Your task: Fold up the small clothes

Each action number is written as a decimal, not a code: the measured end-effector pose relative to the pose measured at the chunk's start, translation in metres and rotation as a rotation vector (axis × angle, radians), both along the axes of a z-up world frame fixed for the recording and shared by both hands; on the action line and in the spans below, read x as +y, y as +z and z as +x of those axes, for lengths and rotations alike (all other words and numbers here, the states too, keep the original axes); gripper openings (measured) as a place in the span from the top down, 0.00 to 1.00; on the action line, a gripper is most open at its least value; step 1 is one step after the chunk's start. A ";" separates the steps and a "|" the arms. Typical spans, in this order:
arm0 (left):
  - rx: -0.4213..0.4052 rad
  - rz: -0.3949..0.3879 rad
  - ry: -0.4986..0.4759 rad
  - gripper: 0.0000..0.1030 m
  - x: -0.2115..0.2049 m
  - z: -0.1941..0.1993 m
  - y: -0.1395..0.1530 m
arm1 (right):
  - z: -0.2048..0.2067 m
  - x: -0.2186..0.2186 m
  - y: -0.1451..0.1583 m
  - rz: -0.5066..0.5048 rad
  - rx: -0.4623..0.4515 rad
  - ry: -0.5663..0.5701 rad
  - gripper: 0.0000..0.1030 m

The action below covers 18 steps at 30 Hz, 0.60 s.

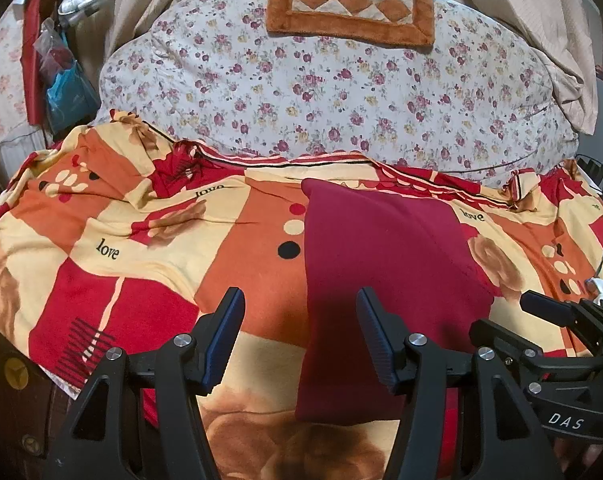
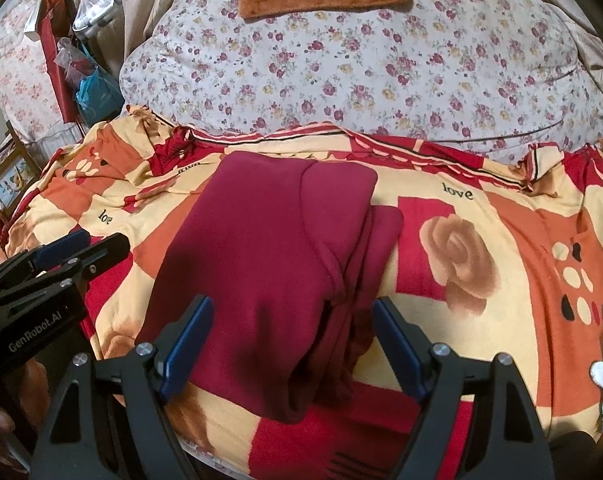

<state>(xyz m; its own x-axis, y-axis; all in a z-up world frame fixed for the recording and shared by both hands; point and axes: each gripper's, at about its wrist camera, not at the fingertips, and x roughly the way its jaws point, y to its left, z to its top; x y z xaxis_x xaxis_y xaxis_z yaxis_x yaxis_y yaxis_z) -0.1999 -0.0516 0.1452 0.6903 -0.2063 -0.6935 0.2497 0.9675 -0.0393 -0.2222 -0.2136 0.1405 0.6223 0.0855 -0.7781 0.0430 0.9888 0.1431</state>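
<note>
We hold both grippers above the near edge of the bed (image 1: 141,264), pointing down at a dark red garment (image 2: 261,272) that lies on the patterned bedspread (image 2: 481,240). The left gripper (image 1: 299,336) hangs with its jaws released and nothing between them; through the gap we see the garment's left edge and the bedspread beside it. The right gripper (image 2: 291,340) also has its jaws spread wide, empty, poised over the garment's near end without touching it.

As for progress, the garment already looks folded lengthwise: it forms a long, fairly neat strip running away from us, with one layer laid over another and a stack of folded edges showing along its right side. A small flap sticks out past that edge on the right. We judge the first folds done. What seems left is at least one crosswise fold, bringing the near end up to the far end, and perhaps tucking in that flap. We see no other small clothes waiting on the bedspread, only a flowered quilt (image 1: 341,92) and a brown checked mat (image 1: 351,4) at the far end.
</note>
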 end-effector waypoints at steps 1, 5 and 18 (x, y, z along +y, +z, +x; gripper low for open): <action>0.000 0.000 -0.001 0.64 0.001 0.001 0.000 | 0.000 0.000 0.000 0.000 0.000 0.001 0.18; 0.003 0.001 -0.002 0.64 0.000 0.002 0.000 | 0.003 0.001 -0.001 -0.002 0.002 0.002 0.18; 0.023 0.010 -0.020 0.64 -0.001 0.012 -0.003 | 0.011 0.002 -0.006 0.002 0.024 -0.002 0.18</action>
<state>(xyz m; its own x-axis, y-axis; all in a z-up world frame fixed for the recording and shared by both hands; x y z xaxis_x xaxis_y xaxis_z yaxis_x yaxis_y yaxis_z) -0.1879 -0.0527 0.1423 0.6701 -0.2132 -0.7110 0.2686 0.9626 -0.0355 -0.2116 -0.2120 0.1347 0.6035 0.0862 -0.7927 0.0484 0.9884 0.1443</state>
